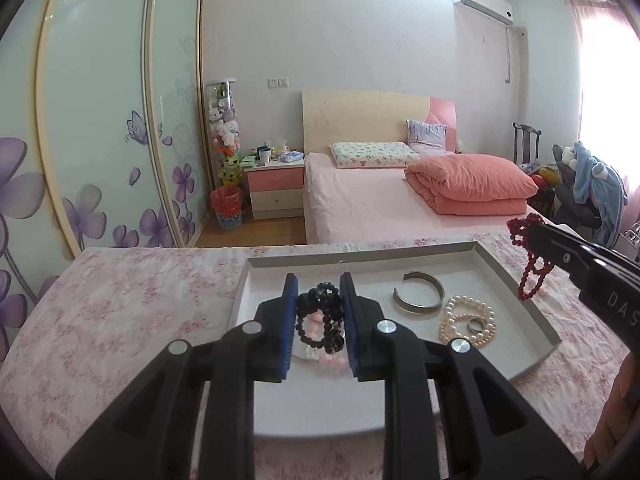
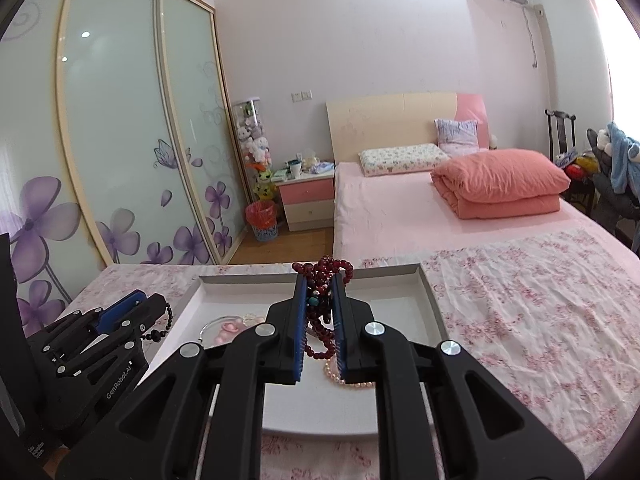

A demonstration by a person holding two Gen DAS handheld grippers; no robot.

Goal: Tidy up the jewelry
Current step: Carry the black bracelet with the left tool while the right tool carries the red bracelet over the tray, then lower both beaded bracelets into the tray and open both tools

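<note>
The white tray point(image 1: 516, 280) holds a silver bangle point(image 1: 418, 292) and pearl strands point(image 1: 466, 326); each hand-held gripper pinches a beaded bracelet.

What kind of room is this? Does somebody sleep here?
It looks like a bedroom. There is a bed with a pillow and a folded orange quilt, a nightstand beside it, and a big wardrobe with purple flowers on its doors.

Left gripper point(image 1: 319, 294) hides part of the pink and clear pieces point(image 1: 320, 350) in the tray point(image 1: 516, 276), so what they are can't be told. Right gripper point(image 2: 320, 298) covers most of the pearl strand point(image 2: 340, 378). Nightstand clutter point(image 1: 276, 155) too small to identify.
</note>
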